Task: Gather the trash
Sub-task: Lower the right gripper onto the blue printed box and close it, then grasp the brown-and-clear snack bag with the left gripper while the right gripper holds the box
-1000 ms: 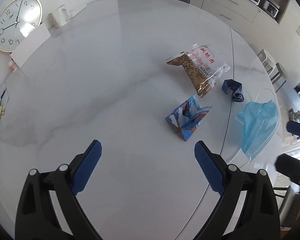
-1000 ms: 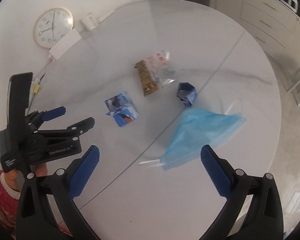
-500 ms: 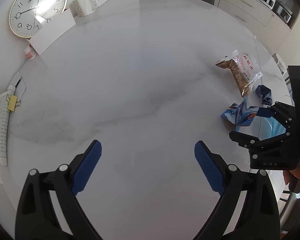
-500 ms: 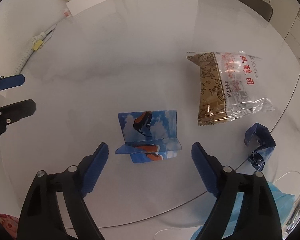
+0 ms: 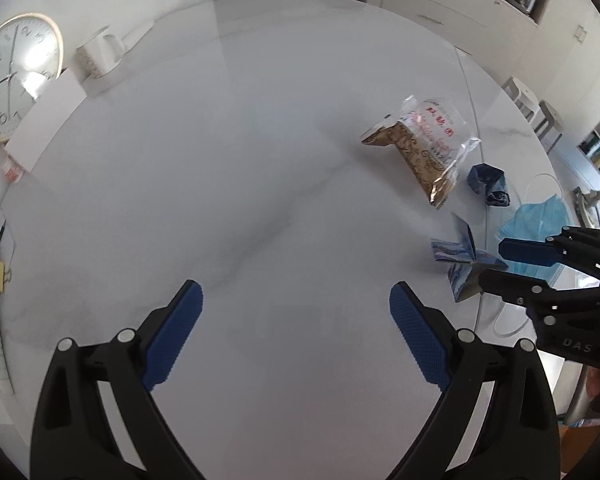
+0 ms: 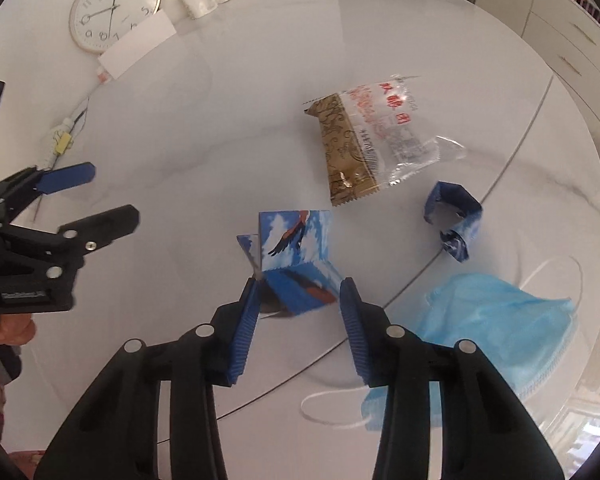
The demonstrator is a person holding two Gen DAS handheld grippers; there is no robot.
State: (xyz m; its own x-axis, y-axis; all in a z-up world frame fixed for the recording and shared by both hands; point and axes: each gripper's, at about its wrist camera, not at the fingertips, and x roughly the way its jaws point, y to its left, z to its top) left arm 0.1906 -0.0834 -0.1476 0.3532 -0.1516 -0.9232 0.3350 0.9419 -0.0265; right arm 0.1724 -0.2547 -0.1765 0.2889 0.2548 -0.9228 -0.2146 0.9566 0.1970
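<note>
Right wrist view: my right gripper (image 6: 298,304) jaws are closing around the folded blue paper (image 6: 296,260); I should squeeze squarely. Left gripper (image 5: 296,332) jaws gape, empty.

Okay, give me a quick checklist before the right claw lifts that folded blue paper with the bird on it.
1. Folded blue paper between the right claw pads: ok, jaws closing around it.
2. Pads pressing the paper on both sides: not ok; one pad touches a flap, the other shows a gap.
3. Nothing else between the pads: ok; the blue face mask and dark blue crumpled wrapper lie apart.
4. Left claw out of the way: ok, open over bare table.
5. Snack bag clear of the lift: ok.
6. Where the trash goes: cannot tell, no bin in view.
</note>
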